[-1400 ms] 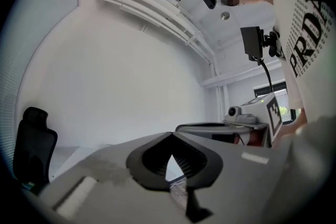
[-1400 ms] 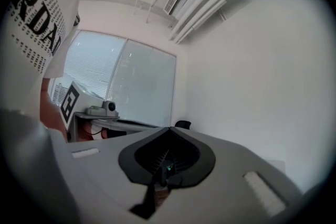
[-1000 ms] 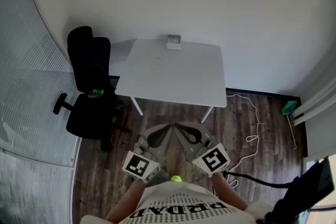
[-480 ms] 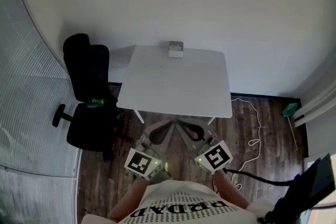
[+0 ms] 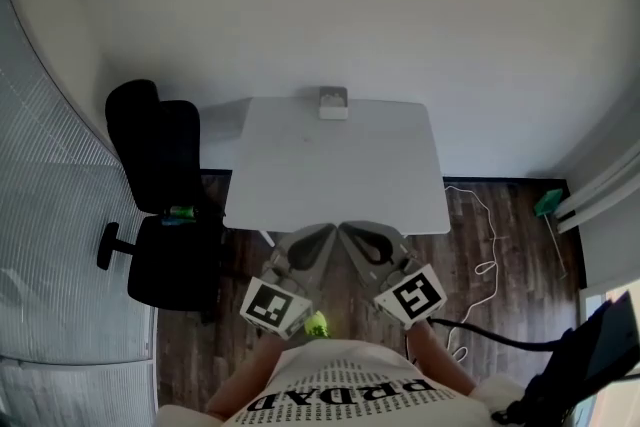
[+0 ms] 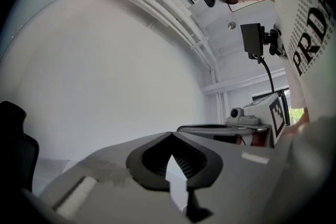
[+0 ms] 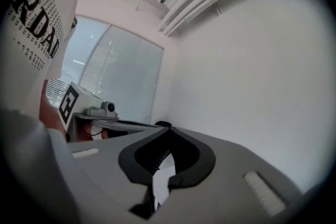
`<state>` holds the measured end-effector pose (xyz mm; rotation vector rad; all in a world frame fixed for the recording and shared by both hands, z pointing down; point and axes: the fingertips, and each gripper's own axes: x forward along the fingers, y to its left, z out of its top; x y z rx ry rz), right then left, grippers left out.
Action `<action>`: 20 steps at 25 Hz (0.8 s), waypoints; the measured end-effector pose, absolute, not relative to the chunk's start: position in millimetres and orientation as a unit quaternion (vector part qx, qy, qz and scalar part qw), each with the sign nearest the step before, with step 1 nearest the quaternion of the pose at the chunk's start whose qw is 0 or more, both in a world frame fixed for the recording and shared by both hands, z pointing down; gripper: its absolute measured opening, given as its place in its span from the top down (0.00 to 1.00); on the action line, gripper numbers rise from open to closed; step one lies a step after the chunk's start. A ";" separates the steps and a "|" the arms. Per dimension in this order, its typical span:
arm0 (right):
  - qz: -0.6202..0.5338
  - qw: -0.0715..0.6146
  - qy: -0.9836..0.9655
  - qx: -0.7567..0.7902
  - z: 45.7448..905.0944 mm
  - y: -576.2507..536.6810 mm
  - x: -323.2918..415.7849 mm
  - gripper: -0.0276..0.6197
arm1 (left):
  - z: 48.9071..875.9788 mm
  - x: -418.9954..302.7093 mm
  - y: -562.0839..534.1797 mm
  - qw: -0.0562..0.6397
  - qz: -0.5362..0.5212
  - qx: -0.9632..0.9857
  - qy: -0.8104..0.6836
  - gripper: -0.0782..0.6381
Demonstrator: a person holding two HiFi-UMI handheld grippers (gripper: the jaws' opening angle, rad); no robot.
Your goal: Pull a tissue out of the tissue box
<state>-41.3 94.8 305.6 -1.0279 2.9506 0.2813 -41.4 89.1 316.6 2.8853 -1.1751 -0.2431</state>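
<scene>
The tissue box (image 5: 333, 102) sits at the far edge of the white table (image 5: 340, 175), up against the wall; from my head view it is too small to tell whether a tissue stands out of its top, only that the top looks pale. Nothing else lies on the table. A black office chair (image 5: 160, 205) stands to the left of it with something small and green (image 5: 181, 212) on its seat, and a white cable (image 5: 482, 225) trails over the wood floor on the right. My left gripper (image 6: 170, 135) has its jaws pressed together with nothing between them, and the right gripper (image 7: 169, 129) is likewise closed and empty; both point toward the table, side by side, tips near each other. Compared with a second ago, the table has drawn closer: the jaw tips were then over bare floor well short of it, and now they reach its near edge, while the box remains well apart from them across the tabletop.
</scene>
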 end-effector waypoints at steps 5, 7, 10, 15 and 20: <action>0.084 -0.002 0.936 -0.342 307.6 69.2 -58.9 0.96 | 317.6 -59.0 63.6 0.013 -0.078 0.927 -0.366 0.90; 0.083 -0.003 0.934 -0.347 308.1 61.4 -65.7 0.96 | 317.7 -65.7 56.0 0.010 -0.078 0.929 -0.363 0.90; 0.082 0.000 0.934 -0.348 308.6 53.4 -73.8 0.96 | 318.3 -73.5 46.4 0.012 -0.079 0.930 -0.359 0.90; 0.075 -0.008 0.935 -0.345 315.3 44.9 -78.2 0.96 | 323.4 -78.0 37.5 0.022 -0.075 0.931 -0.357 0.90; 0.061 -0.009 0.940 -0.336 323.5 31.1 -76.6 0.96 | 331.2 -76.7 24.5 0.030 -0.059 0.931 -0.360 0.90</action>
